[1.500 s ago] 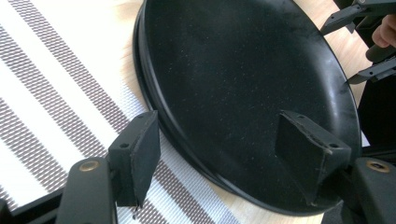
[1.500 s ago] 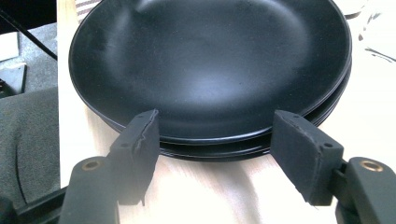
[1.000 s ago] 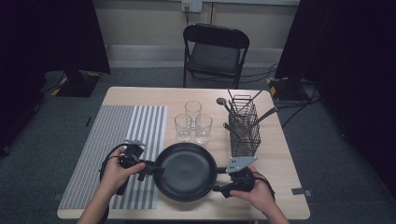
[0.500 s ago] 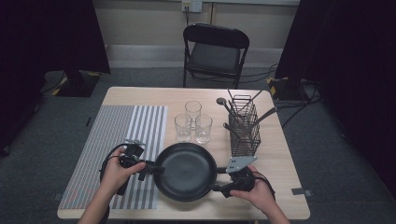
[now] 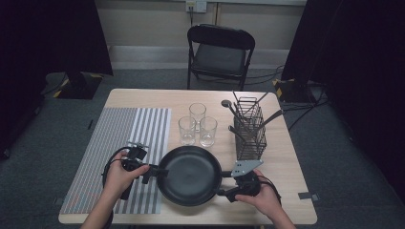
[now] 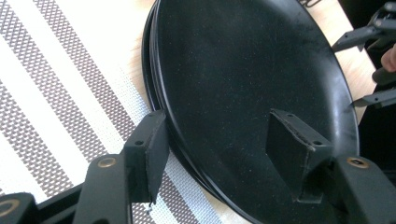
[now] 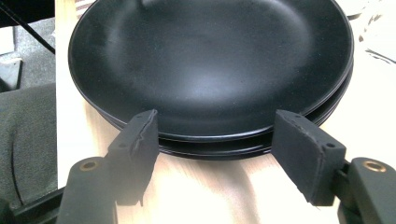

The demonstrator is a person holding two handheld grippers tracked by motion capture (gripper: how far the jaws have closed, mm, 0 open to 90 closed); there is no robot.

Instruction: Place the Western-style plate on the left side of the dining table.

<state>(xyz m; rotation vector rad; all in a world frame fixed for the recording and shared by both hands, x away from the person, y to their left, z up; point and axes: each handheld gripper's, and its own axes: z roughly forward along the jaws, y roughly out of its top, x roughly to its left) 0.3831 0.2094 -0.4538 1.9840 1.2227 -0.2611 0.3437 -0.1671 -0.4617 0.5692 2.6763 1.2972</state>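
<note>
High view: a stack of black plates (image 5: 191, 174) lies near the front edge of the wooden surface (image 5: 282, 171), its left rim just over the edge of a striped mat (image 5: 122, 143). The left tongs (image 5: 155, 171) meet the stack's left rim and the right tongs (image 5: 220, 183) its right rim, each carried in a hand (image 5: 119, 177). Three empty drinking glasses (image 5: 197, 125) stand close together just behind the plates. To their right is a black wire basket (image 5: 249, 129), upright, with several dark utensils leaning out of its top; what kind they are is too small to tell. A folding chair (image 5: 219, 52) stands beyond the far edge, well apart from everything.

Left gripper view: the left tongs (image 6: 224, 149) straddle the rim of the plates (image 6: 243, 74), one jaw outside over the mat (image 6: 56, 98) and one over the top plate's inner face. Their jaws have just been closing with the rim between them, but the pads do not yet press on it, so they are released. The other tongs show at the far rim (image 6: 369, 65).

Right gripper view: the right tongs (image 7: 215, 140) stand wide at the near edge of the stack (image 7: 210, 60), a jaw to either side, gaps visible at both pads, gripping nothing. At least three plates are stacked, resting on the bare surface (image 7: 205, 191).
</note>
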